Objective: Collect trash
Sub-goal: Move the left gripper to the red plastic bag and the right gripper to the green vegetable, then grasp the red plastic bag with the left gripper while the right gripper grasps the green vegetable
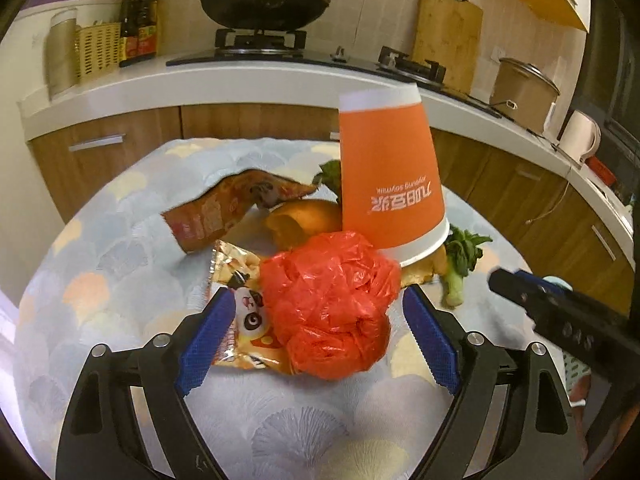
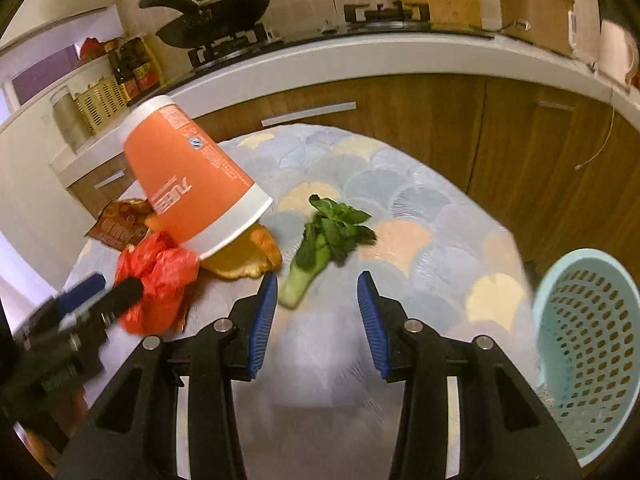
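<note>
Straddling a crumpled red plastic bag (image 1: 330, 304), the left gripper (image 1: 316, 322) stands wide, its blue pads (image 1: 206, 336) apart on either side of the bag and not pressing it; nothing is held

Right gripper (image 2: 317, 320): jaws partly open and empty, blue pads (image 2: 262, 320) clear of everything, pointed down at the tablecloth (image 2: 420, 200)

Items on the table, listed from the left wrist view:
- Snack wrapper with a panda print (image 1: 244, 308), lying flat under the red bag, at 9 o'clock from it, touching the left pad
- Orange peel (image 1: 304, 220), at 12 o'clock from the bag, just beside it
- Orange paper cup (image 1: 390, 184), upside down and tilted, its white rim resting on the peel, at 1 o'clock from the bag
- Brown snack packet (image 1: 228, 208), opened, at 11 o'clock from the bag
- Green vegetable stalk (image 1: 460, 264), at 3 o'clock from the cup's rim

From the right wrist view:
- The vegetable stalk (image 2: 320, 240) lies at 12 o'clock just ahead of the right gripper's pads, apart from them
- Pale blue perforated basket (image 2: 588, 352), at 3 o'clock, at the table's edge, tilted toward the camera

Beyond the table:
- Kitchen counter (image 1: 248, 80) at 12 o'clock, with a black wok (image 1: 264, 8) on the stove, sauce bottles (image 1: 138, 24) at 10 o'clock, a wooden cutting board (image 1: 446, 36) and a pot (image 1: 522, 88) at 2 o'clock
</note>
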